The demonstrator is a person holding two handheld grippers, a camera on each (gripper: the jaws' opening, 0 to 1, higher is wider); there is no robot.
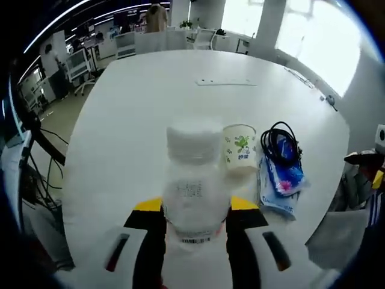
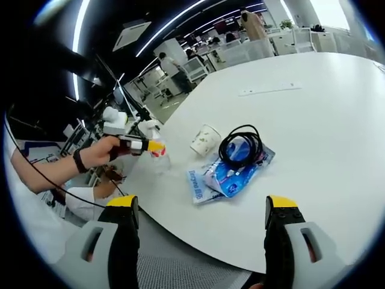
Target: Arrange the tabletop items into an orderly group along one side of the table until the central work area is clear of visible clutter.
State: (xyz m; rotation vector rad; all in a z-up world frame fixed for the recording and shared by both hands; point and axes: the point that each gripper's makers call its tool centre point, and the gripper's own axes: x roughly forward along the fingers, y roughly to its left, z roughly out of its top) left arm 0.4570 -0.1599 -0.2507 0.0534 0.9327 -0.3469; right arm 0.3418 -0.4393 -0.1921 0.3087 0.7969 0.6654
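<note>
Left gripper view: the left hand-held gripper [image 1: 195,220] is closed on a translucent plastic bottle [image 1: 192,180] with a white cap, both yellow-tipped jaws pressed against its sides low on the body. The bottle stands upright over the near edge of the white surface [image 1: 150,102]. Just right of the bottle stands a paper cup [image 1: 240,146] with a green print. Right of the cup lies a blue-and-white packet [image 1: 283,183], with a coiled black cable [image 1: 280,143] resting on its far end. Right gripper view: the right hand-held gripper [image 2: 201,232] hangs off the surface edge [image 2: 313,150], jaws spread wide and holding nothing. The cup [image 2: 205,139] stands just left of the packet [image 2: 225,174], the cable [image 2: 240,147] lying on the packet. Left of the cup, a person's hand [image 2: 96,153] holds the left hand-held gripper [image 2: 153,147] at the bottle [image 2: 160,158].
</note>
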